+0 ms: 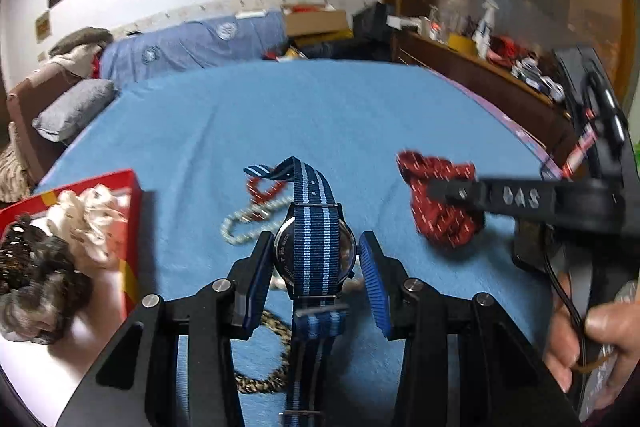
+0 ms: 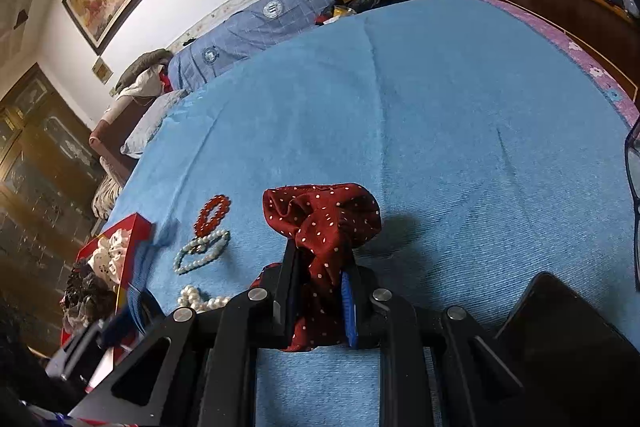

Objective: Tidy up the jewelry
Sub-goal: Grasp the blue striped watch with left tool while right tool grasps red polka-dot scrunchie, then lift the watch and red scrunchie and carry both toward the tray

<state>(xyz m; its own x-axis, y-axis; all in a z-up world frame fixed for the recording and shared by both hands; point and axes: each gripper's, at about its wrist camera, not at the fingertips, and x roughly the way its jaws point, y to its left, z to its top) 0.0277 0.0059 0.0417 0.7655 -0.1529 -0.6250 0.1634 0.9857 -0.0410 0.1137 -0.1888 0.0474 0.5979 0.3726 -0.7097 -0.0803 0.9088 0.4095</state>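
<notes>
My left gripper (image 1: 316,247) is shut on a watch (image 1: 316,251) with a blue striped strap, held above the blue bedspread. My right gripper (image 2: 320,267) is shut on a red polka-dot scrunchie (image 2: 324,215); it also shows in the left wrist view (image 1: 440,199). A red bead bracelet (image 2: 212,213), a pale bead bracelet (image 2: 202,251) and a white pearl strand (image 2: 200,301) lie on the bed. A red box (image 1: 128,227) at left holds a white scrunchie (image 1: 88,223) and a dark scrunchie (image 1: 36,275).
A braided brown chain (image 1: 272,359) lies under the left gripper. A dark phone (image 2: 560,327) lies at lower right, glasses (image 2: 634,195) at the right edge. Pillows (image 1: 192,47) and a wooden shelf (image 1: 480,75) border the bed.
</notes>
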